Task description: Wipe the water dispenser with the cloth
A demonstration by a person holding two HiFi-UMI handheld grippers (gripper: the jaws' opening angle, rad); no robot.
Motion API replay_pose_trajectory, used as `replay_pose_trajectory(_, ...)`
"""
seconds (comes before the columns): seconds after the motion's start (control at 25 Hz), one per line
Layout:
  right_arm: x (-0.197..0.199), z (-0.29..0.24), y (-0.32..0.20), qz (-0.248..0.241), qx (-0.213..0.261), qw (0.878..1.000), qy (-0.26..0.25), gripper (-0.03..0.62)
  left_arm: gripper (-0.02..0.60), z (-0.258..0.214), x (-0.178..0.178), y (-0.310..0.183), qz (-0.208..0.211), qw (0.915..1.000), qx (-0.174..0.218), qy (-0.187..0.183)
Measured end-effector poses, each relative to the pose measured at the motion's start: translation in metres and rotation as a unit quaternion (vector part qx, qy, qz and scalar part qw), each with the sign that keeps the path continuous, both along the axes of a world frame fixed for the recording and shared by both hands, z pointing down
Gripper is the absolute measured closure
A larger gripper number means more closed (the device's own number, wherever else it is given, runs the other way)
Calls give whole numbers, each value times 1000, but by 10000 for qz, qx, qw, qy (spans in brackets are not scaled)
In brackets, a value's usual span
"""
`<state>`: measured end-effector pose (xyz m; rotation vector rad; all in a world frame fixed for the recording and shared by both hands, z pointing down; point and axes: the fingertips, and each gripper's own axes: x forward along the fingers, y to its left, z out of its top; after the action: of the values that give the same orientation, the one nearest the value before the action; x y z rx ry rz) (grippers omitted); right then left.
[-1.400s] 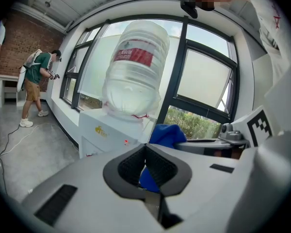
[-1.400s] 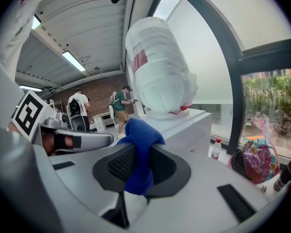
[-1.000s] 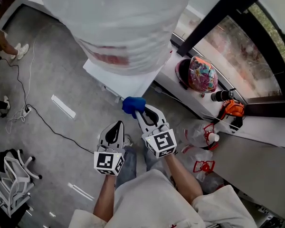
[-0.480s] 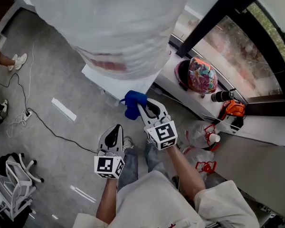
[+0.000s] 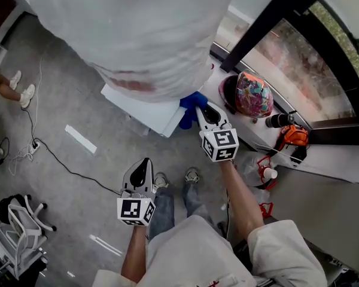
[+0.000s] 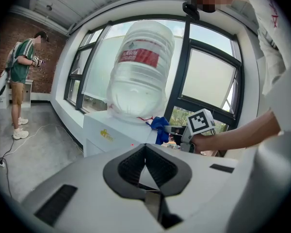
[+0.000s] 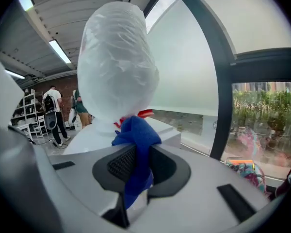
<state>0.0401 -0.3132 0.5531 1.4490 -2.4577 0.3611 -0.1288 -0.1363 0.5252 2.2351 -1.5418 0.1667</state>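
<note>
Cloth, blue and bunched up, is clamped between the jaws of the right gripper, which the person holds out at arm's length; the right gripper view shows the fabric squeezed between both pads, with a knot of it bulging above the jaws and a tail hanging below. The bunch lies against the near right corner of the water dispenser, a white box standing on the grey floor, just under the base of the big bottle that sits upside down on top, wrapped in crinkled clear plastic with a red label band. From the left gripper view the cloth shows at the top edge of the white box, beside the bottle's shoulder. The left gripper hangs lower and nearer the person's body, well apart from the dispenser, its jaws pressed together at the tips with nothing between them. Right of the dispenser runs a window ledge carrying a colourful helmet. A black cable trails across the floor on the left
</note>
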Motion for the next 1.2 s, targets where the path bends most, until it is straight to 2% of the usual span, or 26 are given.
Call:
replay_pose_trajectory(0.4, 48, 25, -70, 513, -247, 9979, 310, 514, 571, -11, -1, 6, -9, 10000, 79, -40)
replay_pose_trajectory(0.72, 64, 32, -99, 703, -369, 9960, 412, 514, 571, -10, -2, 11, 42, 9999, 70, -105)
replay_pose_trajectory(0.96, 60, 15, -63, 699, 14, 9972, 281, 514, 571, -13, 1, 13, 84, 9999, 111, -87)
replay_pose_trajectory(1.2, 31, 6, 19, 376, 334, 9984, 276, 514, 571, -16, 8, 13, 160, 9997, 171, -81)
